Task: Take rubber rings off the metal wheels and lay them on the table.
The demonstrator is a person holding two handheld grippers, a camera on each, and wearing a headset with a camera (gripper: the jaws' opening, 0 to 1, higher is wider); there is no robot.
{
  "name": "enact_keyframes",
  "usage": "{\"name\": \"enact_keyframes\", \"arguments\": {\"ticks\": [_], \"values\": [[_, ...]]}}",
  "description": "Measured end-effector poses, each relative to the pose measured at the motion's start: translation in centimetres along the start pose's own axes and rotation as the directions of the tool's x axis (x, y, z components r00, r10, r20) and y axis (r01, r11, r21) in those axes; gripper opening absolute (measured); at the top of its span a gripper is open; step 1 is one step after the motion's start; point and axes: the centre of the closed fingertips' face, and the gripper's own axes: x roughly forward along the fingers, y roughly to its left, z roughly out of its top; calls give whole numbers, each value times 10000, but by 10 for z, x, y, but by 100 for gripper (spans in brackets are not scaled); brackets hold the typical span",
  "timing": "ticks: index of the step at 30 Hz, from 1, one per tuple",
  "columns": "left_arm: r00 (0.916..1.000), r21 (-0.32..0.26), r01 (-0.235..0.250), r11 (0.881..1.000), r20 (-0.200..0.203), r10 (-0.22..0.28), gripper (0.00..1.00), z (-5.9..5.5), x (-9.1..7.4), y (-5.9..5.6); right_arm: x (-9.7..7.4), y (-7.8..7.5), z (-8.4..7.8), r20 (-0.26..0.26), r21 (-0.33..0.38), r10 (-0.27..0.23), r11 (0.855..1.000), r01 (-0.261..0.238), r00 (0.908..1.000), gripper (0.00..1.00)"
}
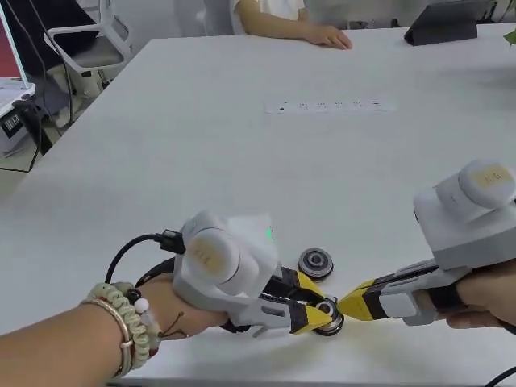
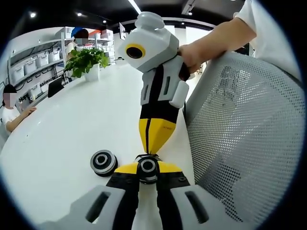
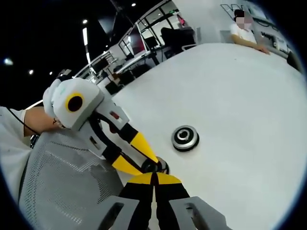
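At near bench (image 1: pixel 242 161) edge, clamps metal wheel (image 2: pixel 147 168) between left gripper (image 1: pixel 317 305) jaws, wheel mostly hidden by yellow tips. Presses right gripper (image 3: pixel 153 178) jaws, tips together, against it; cannot tell if anything is pinched. Shows second wheel (image 1: pixel 315 263) flat just beyond, dark rubber ring (image 3: pixel 174 139) on.

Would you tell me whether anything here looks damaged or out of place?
Nothing stands out. One wheel lies flat on the table, intact; the left gripper holds the other wheel, with the right gripper, closed, at it.
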Motion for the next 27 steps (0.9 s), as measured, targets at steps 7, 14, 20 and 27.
{"name": "enact_keyframes", "arguments": {"ticks": [7,14,20,27], "values": [[10000,-204,-24,9998,90,26,7,0,1,1,0,27,18,731,383,1084,9930,-1114,9914,0],[9999,-300,-121,9995,94,124,7,0,1,1,-3,11,8,485,-79,416,9991,-412,9980,0],[9995,-612,-165,9980,257,181,8,1,0,2,-5,-7,-1,-24,-407,-511,9979,510,9987,0],[9997,-557,-108,9984,-232,96,8,3,2,2,-3,-6,-2,-107,-811,-445,9958,435,9990,0]]}}
